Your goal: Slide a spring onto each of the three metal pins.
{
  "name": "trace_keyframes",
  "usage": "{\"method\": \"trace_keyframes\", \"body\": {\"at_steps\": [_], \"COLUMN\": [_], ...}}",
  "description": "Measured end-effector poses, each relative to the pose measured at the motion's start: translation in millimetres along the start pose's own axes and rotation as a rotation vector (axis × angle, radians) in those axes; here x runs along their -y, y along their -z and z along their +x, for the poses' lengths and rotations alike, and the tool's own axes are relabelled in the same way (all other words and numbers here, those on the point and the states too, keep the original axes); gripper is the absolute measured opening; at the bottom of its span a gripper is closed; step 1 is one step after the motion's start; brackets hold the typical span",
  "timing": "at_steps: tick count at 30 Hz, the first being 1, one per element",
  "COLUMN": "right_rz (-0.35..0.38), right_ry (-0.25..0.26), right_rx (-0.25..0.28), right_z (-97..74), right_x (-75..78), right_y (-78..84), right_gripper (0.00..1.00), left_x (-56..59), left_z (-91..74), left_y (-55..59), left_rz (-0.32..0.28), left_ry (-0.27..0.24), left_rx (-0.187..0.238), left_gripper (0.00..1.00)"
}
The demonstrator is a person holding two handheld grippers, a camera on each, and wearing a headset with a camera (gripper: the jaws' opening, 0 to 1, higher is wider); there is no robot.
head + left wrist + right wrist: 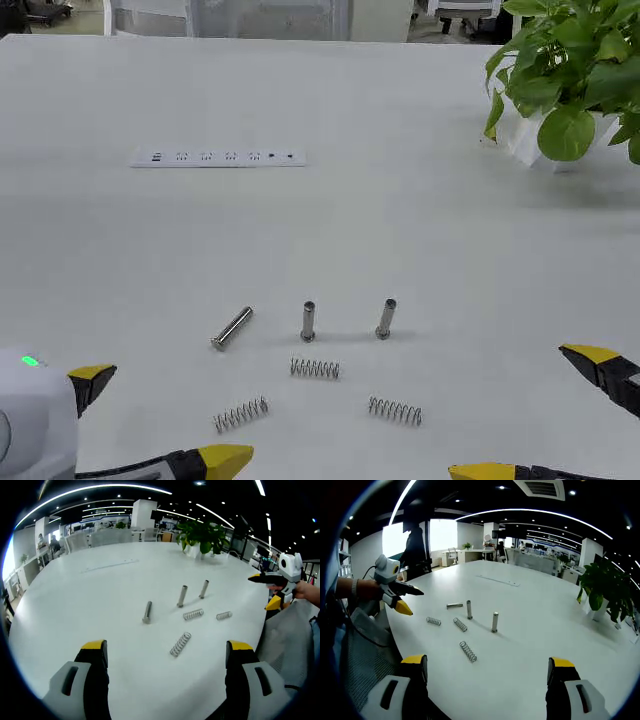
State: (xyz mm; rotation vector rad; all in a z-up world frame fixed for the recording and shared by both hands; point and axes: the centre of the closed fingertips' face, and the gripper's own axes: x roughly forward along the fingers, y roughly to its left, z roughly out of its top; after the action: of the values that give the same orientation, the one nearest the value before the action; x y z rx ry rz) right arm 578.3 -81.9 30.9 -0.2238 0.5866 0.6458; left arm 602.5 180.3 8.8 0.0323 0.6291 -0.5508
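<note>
Tabletop (400,230): white, matte.
Ceiling (485,500): dark, strip-lit.
Power strip (218,157): flat mid-tabletop.
Pins (308,321): this side of power strip; two upright, one lying.
Springs (315,369): loose, just past pins from power strip.
Left gripper (166,645), right gripper (487,661): fingers spread, empty.

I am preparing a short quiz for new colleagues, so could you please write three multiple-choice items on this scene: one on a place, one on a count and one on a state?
1. Where on the table is the plant, in the head view? A far right; B near left; C near middle.
2. How many springs lie on the table? A two; B three; C five.
3. How are the pins placed? A all upright; B all lying; C two upright, one lying.
Answers: 1 A, its leaves sit at the far right corner. 2 B, three lie loose in front of the pins. 3 C, the left pin lies flat while the other two stand.
</note>
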Motion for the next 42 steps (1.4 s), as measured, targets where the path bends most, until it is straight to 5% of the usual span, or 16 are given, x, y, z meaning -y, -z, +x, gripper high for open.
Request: {"method": "trace_keyframes", "body": {"at_steps": [8, 23, 42], "right_rz": [0.020, 0.025, 0.035], "right_ry": [-0.013, -0.028, -0.029], "right_rx": [0.019, 0.025, 0.025], "right_z": [1.9, 5.7, 6.5], "right_x": [-3.2, -9.0, -9.7], "right_y": [-2.8, 0.3, 4.9], "right_gripper": [1.00, 1.00, 1.00], "left_x": [-7.1, -18.6, -31.9], "left_z": [6.3, 32.1, 66.1], "left_y": [-14.5, -26.9, -40.6], "left_rz": [-0.003, 0.066, 0.135], "left_ry": [0.026, 0.088, 0.105], "left_rx": [-0.006, -0.086, -0.171], "left_gripper": [0.91, 0.81, 0.48]}}
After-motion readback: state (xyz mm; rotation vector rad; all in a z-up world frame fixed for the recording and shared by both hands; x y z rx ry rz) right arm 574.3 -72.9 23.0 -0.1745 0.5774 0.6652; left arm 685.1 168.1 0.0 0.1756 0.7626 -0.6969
